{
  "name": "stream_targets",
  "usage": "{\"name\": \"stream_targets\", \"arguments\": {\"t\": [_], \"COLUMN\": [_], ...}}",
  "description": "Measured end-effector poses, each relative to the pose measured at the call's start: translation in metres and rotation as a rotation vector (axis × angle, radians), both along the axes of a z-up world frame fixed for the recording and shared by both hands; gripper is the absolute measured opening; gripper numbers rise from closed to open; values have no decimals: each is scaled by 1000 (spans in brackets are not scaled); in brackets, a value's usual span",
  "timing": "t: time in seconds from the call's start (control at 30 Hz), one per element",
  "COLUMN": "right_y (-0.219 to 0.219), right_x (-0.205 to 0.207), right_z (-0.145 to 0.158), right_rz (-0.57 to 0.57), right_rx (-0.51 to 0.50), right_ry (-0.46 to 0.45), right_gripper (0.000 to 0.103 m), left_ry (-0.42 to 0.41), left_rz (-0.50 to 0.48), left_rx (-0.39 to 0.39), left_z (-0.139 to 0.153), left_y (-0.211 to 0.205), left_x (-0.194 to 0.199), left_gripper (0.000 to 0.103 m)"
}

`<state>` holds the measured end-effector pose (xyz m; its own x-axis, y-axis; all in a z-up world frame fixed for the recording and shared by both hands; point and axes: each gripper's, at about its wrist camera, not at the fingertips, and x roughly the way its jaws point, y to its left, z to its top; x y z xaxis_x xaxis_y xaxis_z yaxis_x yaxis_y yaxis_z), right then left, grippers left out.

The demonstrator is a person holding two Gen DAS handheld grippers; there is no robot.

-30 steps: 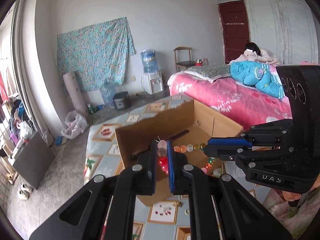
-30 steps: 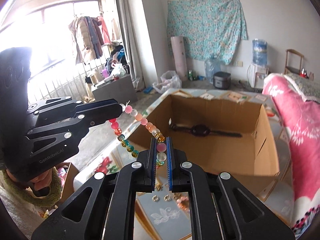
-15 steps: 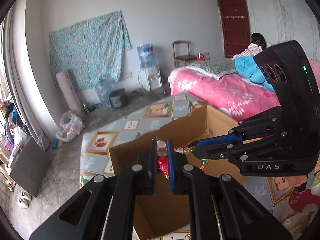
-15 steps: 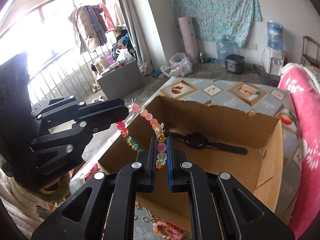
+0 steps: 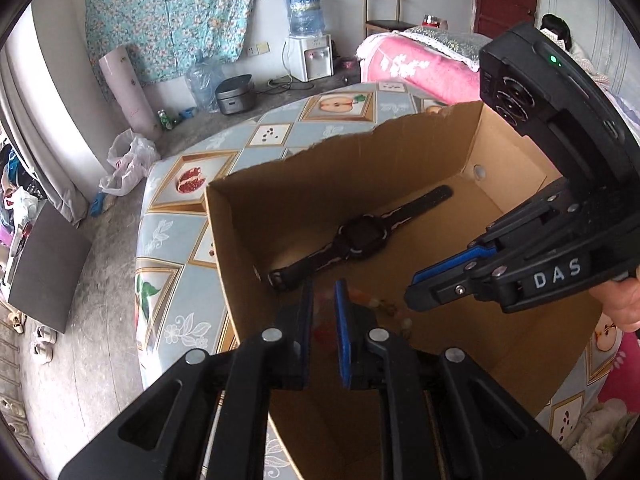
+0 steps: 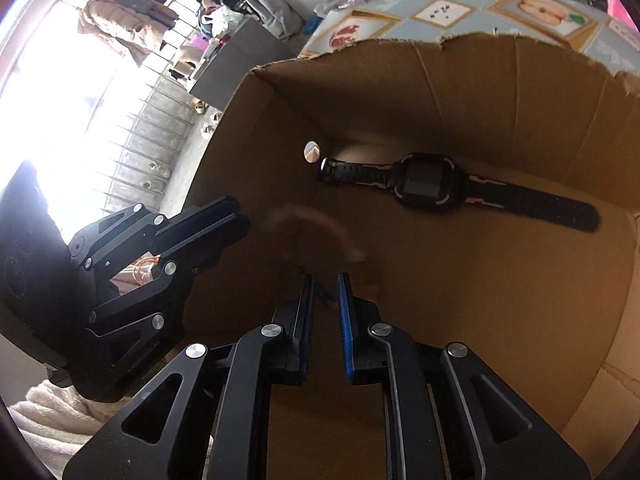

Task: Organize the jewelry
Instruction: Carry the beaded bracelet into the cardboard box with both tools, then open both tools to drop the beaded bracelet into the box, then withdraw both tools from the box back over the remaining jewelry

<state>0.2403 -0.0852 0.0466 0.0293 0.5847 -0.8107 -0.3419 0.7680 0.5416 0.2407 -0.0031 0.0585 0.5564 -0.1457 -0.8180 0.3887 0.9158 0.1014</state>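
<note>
Both tongs point down into an open cardboard box [image 5: 400, 184], the landmark here. The left tongs [image 5: 323, 304] have just been opening; their blue pads stand slightly apart, and a blurred bead bracelet [image 5: 380, 306] hangs loose between and just beyond them, above the box floor. The right tongs [image 6: 325, 298] have also just been opening and stand slightly apart, clamped on nothing; a smeared pink arc of the bracelet shows just ahead of them. The two tongs are near each other inside the box. A black wristwatch [image 6: 428, 184] lies flat on the box floor, farther in, along the far wall. The box rests on a desk [image 5: 180, 280] covered with a pale blue fruit-patterned cloth. Beyond the box stands a bed with a pink blanket [image 5: 416, 68].
</note>
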Motion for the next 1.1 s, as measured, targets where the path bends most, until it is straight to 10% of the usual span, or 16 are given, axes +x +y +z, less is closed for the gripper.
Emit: {"name": "stream_targets", "arguments": {"t": [0.3,0.6,1.1], "right_y": [-20,-41,-98], "right_x": [-4,-49,-99], "right_z": [19,55,87], "right_rz": [-90,-217,-395], "right_rx": [51,123,150], "right_ry": [-78,-272,-442], "right_gripper": [36,63,71], "left_ry": [-63,-112,8], "left_rz": [60,112,316], "left_rx": [-54,-149,-316], "left_z": [21,38,21], "left_y": [17,30,67], "left_x": [-14,-53,-80], "left_gripper": [22,55,75]}}
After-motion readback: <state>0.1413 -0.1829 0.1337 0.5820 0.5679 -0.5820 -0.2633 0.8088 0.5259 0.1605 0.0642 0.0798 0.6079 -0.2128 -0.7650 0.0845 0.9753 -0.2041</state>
